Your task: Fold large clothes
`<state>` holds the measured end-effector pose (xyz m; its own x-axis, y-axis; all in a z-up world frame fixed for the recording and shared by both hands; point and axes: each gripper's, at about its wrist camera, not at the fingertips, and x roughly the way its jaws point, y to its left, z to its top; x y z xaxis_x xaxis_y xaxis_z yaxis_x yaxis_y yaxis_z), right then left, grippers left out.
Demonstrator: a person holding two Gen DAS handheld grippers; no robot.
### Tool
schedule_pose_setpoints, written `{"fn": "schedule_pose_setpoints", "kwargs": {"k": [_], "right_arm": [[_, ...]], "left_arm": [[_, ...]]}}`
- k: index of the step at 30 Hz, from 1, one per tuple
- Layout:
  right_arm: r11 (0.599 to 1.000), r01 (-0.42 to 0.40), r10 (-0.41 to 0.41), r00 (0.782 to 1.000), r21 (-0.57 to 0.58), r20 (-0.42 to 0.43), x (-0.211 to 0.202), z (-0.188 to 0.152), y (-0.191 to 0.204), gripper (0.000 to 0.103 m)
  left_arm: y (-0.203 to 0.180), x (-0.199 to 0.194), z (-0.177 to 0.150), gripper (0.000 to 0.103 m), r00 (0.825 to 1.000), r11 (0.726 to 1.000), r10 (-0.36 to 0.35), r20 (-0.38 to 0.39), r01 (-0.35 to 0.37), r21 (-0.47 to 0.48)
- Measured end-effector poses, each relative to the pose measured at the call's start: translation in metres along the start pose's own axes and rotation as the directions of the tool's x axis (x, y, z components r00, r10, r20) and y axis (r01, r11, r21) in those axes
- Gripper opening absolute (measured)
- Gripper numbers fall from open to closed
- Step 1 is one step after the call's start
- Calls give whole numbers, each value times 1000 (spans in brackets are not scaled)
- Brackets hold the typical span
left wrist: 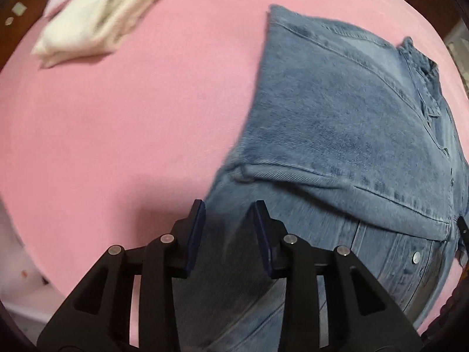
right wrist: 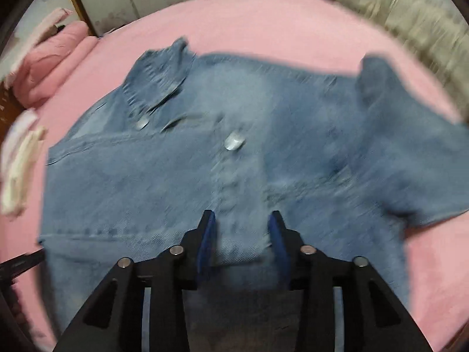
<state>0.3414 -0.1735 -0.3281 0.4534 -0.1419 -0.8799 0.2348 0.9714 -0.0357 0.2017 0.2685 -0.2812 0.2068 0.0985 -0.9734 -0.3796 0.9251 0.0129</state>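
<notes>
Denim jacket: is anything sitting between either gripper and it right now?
Nothing visible does. The left gripper and right gripper both hang directly over the denim jacket, jaws apart with no cloth pinched. The folded white cloth lies well off to one side on the pink sheet.

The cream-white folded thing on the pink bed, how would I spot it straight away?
Start from the pink bed sheet that fills the left wrist view. The denim jacket lies spread on one side; across bare pink from it, near the far edge, sits the folded cream-white stack. It is the only pale, layered bundle there.
</notes>
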Motion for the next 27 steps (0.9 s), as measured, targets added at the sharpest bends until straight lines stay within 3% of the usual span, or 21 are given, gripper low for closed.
{"fn": "schedule_pose_setpoints", "kwargs": {"k": [1,3,4,5,6,7,8,11,13,15,16,18,20,22,24,25,27], "right_arm": [[1000,15,-15,1000,1,9,-6,3,-3,42],[999,-51,51,999,7,15,-12,16,-6,40],[991,-132,132,991,4,0,-15,17,-4,32],[971,-240,240,970,1,-29,-15,16,2,25],[947,-321,321,946,6,-54,-11,17,11,15],[905,-424,424,902,18,-85,-7,15,24,9],[855,-517,517,847,30,-123,-2,12,41,6],[736,-676,668,715,41,-209,10,3,100,4],[696,-715,704,660,70,-262,25,-5,133,4],[687,-721,710,640,88,-293,42,-14,153,4],[712,-697,685,661,86,-307,52,-19,157,2],[707,-695,698,656,131,-287,61,-23,141,0],[748,-646,662,711,151,-235,59,-19,108,0],[838,-519,543,820,166,-180,50,-19,56,0],[900,-395,421,896,182,-137,40,-23,11,0],[925,-344,365,922,161,-129,33,-23,-6,0],[941,-315,330,935,124,-126,21,-19,-12,0]], "left_arm": [[0,-10,-2,31,1000,1000,-2,19,2,-4],[-5,-30,-3,31,995,998,-67,75,68,-4],[-10,-36,-2,31,990,993,-115,86,115,7],[-18,-39,1,31,982,985,-172,81,170,30],[-29,-39,4,29,973,974,-221,60,217,57],[-41,-36,7,25,966,964,-257,35,254,84],[-50,-33,9,12,959,955,-281,16,278,100],[-82,-6,17,8,944,939,-313,-103,324,114],[-93,15,19,8,945,951,-279,-169,297,87],[-90,27,18,7,946,956,-277,-168,289,49],[-86,28,17,7,950,959,-271,-157,280,42],[-69,33,12,1,973,978,-197,-122,204,47],[-42,36,10,1,974,979,-202,-108,203,-2],[-22,41,11,1,955,961,-275,-112,268,-68],[-10,42,14,1,942,946,-317,-110,305,-112],[-10,43,15,1,944,947,-313,-109,301,-112],[-18,39,14,1,957,960,-269,-112,257,-108]]}}
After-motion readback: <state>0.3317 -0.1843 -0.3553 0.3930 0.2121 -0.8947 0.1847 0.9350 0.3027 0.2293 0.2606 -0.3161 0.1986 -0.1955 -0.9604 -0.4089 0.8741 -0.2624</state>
